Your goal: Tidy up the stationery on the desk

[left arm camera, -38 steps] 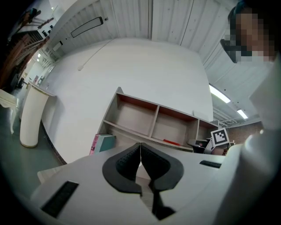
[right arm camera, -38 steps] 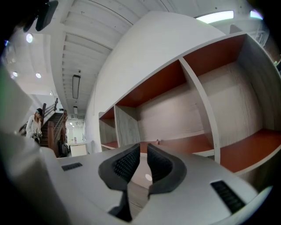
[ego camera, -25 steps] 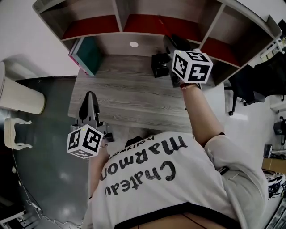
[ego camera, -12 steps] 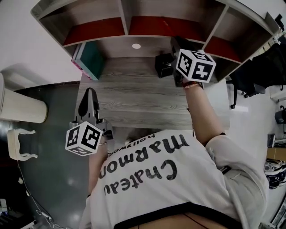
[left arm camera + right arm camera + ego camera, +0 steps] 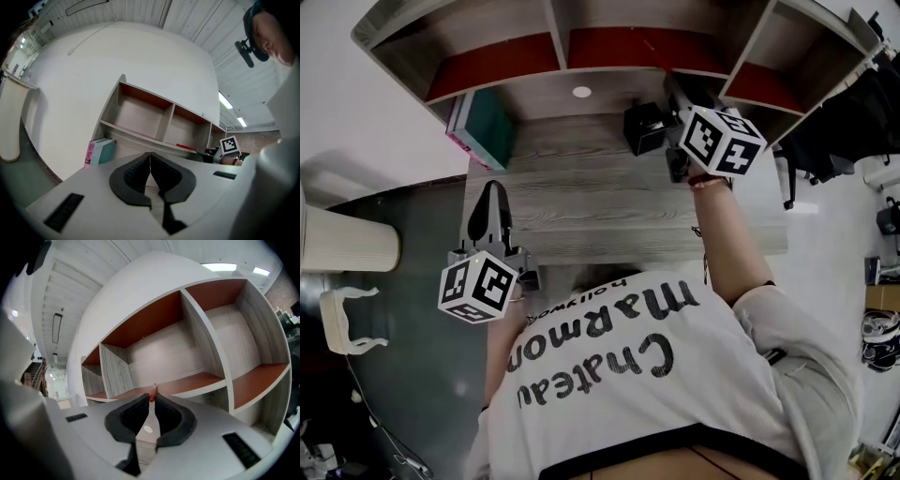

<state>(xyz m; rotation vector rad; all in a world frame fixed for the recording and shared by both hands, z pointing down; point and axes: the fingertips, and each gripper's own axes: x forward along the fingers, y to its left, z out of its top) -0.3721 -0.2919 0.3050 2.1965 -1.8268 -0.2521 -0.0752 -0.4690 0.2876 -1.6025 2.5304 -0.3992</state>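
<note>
- At the back right of the bench [image 5: 581, 206], the right tool [image 5: 153, 398] points level into the shelf unit [image 5: 206, 352]. Its jaws are narrow and have just been closing on a slim red pen [image 5: 152, 393], and the pads now pinch it with its tip poking just past them.
- That pen, the task's thing, is in the right tool, in line with the shelf's lower board. Whether it touches the board I cannot tell. The level pose probably lets the pen come off or go onto that board without knocking the dividers.
- A black box [image 5: 643, 127] stands on the bench just beside the right tool. It may be a pen holder, and if so the likely home for the pen, though its inside is hidden.
- Over the bench's near left edge, the left tool [image 5: 150, 157] is pressed together with nothing between its jaws. It is level and apparently parked clear while the right one works.
- Teal and pink books [image 5: 483, 127] stand at the far left under the shelf, well apart from both tools and out of the working space.
</note>
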